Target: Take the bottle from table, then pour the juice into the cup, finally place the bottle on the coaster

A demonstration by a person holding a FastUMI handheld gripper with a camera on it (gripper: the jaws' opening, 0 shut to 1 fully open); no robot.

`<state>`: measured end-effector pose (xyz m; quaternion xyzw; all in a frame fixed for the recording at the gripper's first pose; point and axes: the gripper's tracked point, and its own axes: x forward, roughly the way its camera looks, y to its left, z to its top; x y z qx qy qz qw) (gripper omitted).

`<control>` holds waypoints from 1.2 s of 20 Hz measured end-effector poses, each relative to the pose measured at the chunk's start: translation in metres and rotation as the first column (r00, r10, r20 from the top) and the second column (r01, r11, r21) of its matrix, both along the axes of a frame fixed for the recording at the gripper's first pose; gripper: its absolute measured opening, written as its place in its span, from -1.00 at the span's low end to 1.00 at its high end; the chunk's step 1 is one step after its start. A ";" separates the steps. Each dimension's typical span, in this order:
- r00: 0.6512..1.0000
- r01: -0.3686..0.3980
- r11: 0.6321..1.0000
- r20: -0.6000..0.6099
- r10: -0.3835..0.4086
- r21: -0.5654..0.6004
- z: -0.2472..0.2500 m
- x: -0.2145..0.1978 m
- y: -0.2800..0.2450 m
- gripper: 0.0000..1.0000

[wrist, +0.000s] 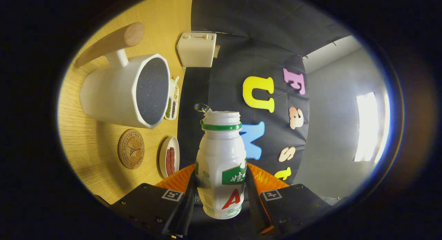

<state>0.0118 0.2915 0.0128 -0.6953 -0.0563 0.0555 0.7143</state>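
We see the table (100,143) turned on its side, so the gripper (221,195) is rolled over for a pour. Largest is the pot (127,89), beyond the fingers. Our bottle (221,164) sits clamped between both fingers, uncapped. Something glassy at its mouth may be the cup (202,107); we cannot be sure. The coaster (131,149) lies beside a dish (170,157). If the mouth drifts, juice could miss.

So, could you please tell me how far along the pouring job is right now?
Done: the gripper is shut on the uncapped bottle, lifted off the table. In hand: the view is rolled sideways, suggesting tilting. No juice stream shows. Left: standing the bottle on the cork coaster beside the white pot.
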 end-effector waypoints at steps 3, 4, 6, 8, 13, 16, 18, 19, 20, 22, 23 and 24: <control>1.000 -0.003 1.000 0.005 0.003 -0.014 0.002 0.002 0.001 0.37; 1.000 -0.003 1.000 0.007 0.003 -0.016 0.003 0.001 0.000 0.37; 1.000 -0.004 1.000 0.011 0.004 -0.020 0.003 0.000 0.000 0.37; 1.000 -0.005 1.000 0.015 0.006 -0.026 0.005 0.000 0.001 0.37; 1.000 -0.005 0.999 0.019 0.005 -0.032 0.005 0.003 0.001 0.37; 1.000 -0.005 0.999 0.024 0.006 -0.041 0.006 0.003 0.002 0.37; 1.000 -0.005 0.999 0.026 0.006 -0.044 0.007 0.003 0.001 0.37; 1.000 -0.005 0.999 0.027 0.006 -0.044 0.006 0.004 0.002 0.37; 1.000 -0.005 0.999 0.028 0.006 -0.046 0.007 0.003 0.002 0.37; 1.000 -0.005 0.999 0.030 0.006 -0.049 0.007 0.004 0.002 0.37; 1.000 -0.004 0.999 0.031 0.005 -0.051 0.007 0.004 0.002 0.37; 1.000 -0.005 0.999 0.031 0.006 -0.052 0.007 0.004 0.002 0.37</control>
